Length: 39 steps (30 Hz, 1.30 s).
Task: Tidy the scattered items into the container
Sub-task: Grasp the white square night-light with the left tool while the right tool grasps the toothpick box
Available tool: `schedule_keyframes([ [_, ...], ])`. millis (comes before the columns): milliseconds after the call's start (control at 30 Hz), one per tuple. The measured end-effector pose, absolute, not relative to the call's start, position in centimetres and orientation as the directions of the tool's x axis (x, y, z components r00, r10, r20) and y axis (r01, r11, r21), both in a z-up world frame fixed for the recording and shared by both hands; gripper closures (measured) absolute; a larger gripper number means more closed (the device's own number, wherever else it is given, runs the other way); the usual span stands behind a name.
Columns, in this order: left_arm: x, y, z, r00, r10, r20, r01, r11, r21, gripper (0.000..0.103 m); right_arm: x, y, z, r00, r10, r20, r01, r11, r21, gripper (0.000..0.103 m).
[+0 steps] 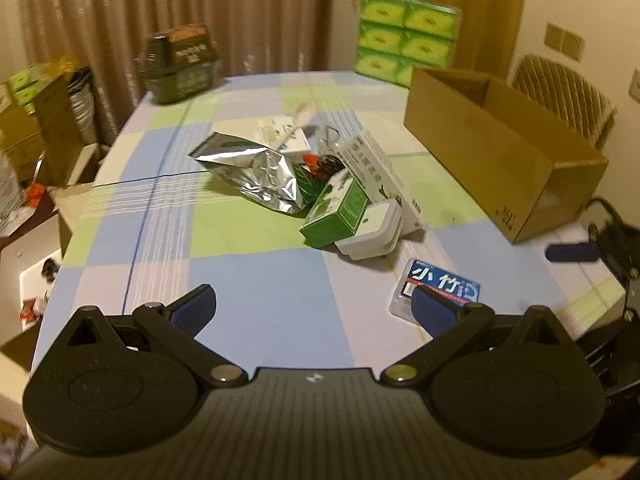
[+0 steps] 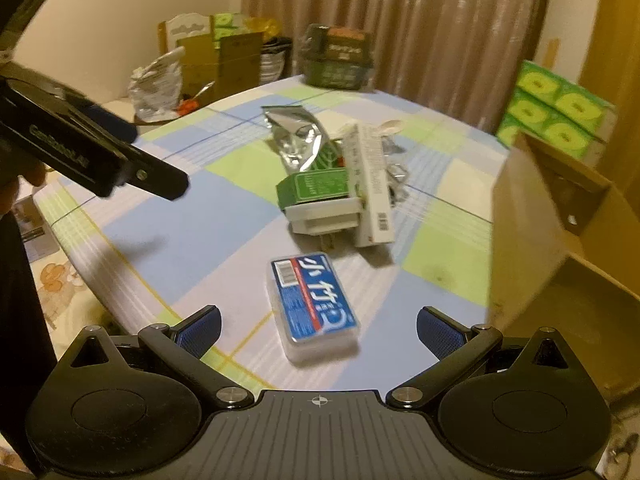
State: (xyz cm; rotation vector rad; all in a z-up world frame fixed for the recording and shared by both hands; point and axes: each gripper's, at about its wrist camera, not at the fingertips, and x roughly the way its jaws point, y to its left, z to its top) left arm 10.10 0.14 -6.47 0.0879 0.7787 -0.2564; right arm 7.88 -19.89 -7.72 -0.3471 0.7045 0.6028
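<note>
Between the spread right tongs (image 2: 318, 330), just ahead of their blue pads, lies a clear plastic case with a blue label (image 2: 314, 306), flat on the checked blue, green and white cloth of the surface (image 2: 224, 220); nothing is gripped. Left tongs (image 1: 314, 308) are likewise wide apart and empty, hovering over bare cloth, the same case (image 1: 440, 286) beside their right finger. Farther on sits the heap: a crumpled silver foil pouch (image 1: 256, 172), a small green carton (image 1: 336, 212) leaning on a white plastic box (image 1: 372, 232), and a long white printed carton (image 1: 376, 164). An open brown cardboard box (image 1: 500, 152) stands well to the right of the heap, on the surface's edge
</note>
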Motion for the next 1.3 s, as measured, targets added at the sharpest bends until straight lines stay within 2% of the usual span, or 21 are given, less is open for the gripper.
schedule_keyframes([
  [200,13.6,0.1,-8.4,0.617,-0.213,-0.757,0.314,0.949,-0.01,0.001,10.6,-18.6,-9.9,0.56,0.396,-0.728,-0.666,0.738,-0.111,0.002],
  [333,14.9,0.2,-9.5,0.607,-0.223,-0.763,0.336,0.942,-0.008,0.001,11.8,-18.3,-10.9,0.538,0.398,-0.743,-0.685,0.72,-0.11,0.003],
  [367,15.2,0.3,-9.8,0.61,-0.234,-0.757,0.346,0.938,-0.011,0.001,12.2,-18.2,-11.1,0.528,0.402,-0.748,-0.692,0.714,-0.105,0.006],
  [433,15.7,0.4,-10.2,0.611,-0.25,-0.751,0.356,0.934,-0.022,0.001,12.6,-18.1,-11.5,0.514,0.403,-0.757,-0.702,0.705,-0.102,0.018],
  [567,16.8,0.5,-11.2,0.593,-0.268,-0.759,0.356,0.933,-0.052,0.001,13.6,-17.8,-12.3,0.493,0.399,-0.773,-0.71,0.698,-0.093,0.022],
  [633,17.3,0.5,-11.6,0.578,-0.277,-0.767,0.364,0.929,-0.062,0.001,14.0,-17.7,-12.7,0.484,0.398,-0.779,-0.712,0.697,-0.087,0.033],
  [700,17.7,0.3,-12.0,0.561,-0.29,-0.775,0.377,0.924,-0.072,0.001,14.3,-17.7,-12.9,0.475,0.405,-0.781,-0.714,0.697,-0.073,0.038],
  [733,18.0,0.1,-12.2,0.552,-0.292,-0.781,0.382,0.921,-0.074,0.001,14.4,-17.7,-12.9,0.47,0.41,-0.781,-0.712,0.699,-0.062,0.045],
  [800,18.5,-0.2,-12.5,0.541,-0.298,-0.786,0.388,0.918,-0.081,0.001,14.6,-17.8,-12.8,0.466,0.415,-0.781,-0.708,0.705,-0.048,0.048],
  [1300,23.0,-3.3,-15.1,0.481,-0.46,-0.746,0.388,0.875,-0.29,0.001,14.5,-21.9,-11.3,0.556,0.35,-0.754,-0.551,0.834,-0.019,0.048],
])
